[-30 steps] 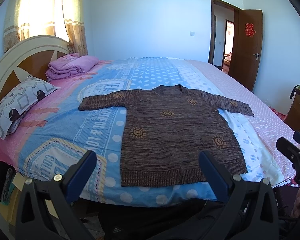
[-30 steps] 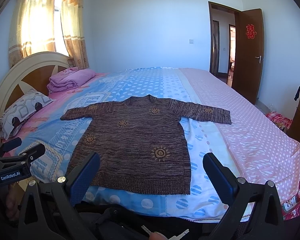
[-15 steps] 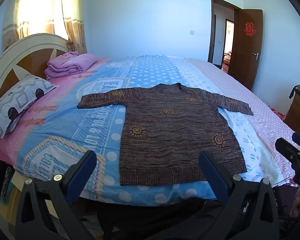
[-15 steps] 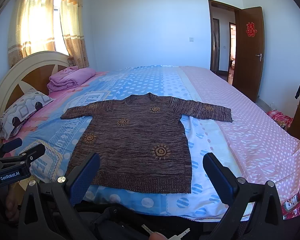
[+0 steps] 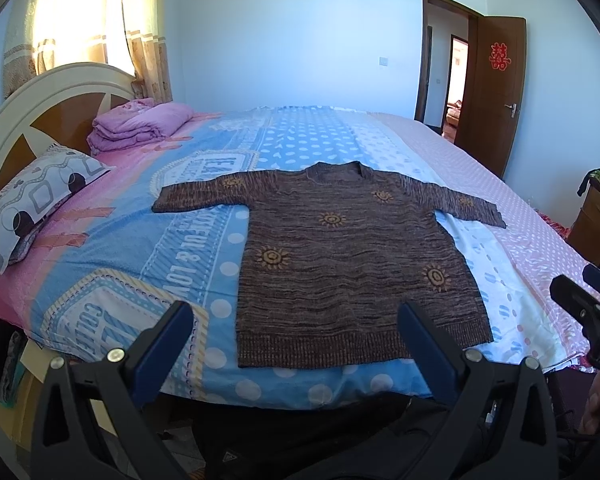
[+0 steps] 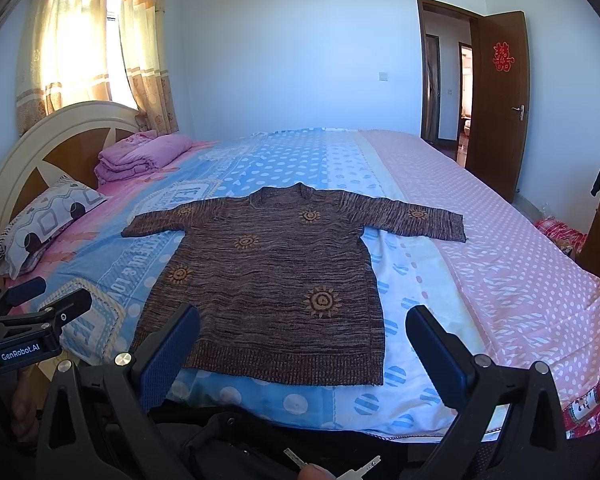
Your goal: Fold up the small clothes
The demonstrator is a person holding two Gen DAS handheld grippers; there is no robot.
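Observation:
A brown knitted sweater (image 5: 352,256) (image 6: 268,280) with orange sun motifs lies flat on the bed, both sleeves spread out and its hem toward me. My left gripper (image 5: 296,328) is held open just short of the hem, nothing between its blue-padded fingers. My right gripper (image 6: 304,336) is open too, off the bed's near edge in front of the hem. Each gripper shows at the side of the other's view: the right one (image 5: 592,316) and the left one (image 6: 28,320).
The bed (image 5: 112,248) has a blue, white and pink patterned cover. A patterned pillow (image 5: 36,204) and folded purple bedding (image 5: 140,124) lie by the headboard at left. An open wooden door (image 6: 500,100) and a wooden cabinet (image 5: 596,220) stand at right.
Both views have crept slightly closer to the bed and sweater. The grippers stay open and the sweater has not moved.

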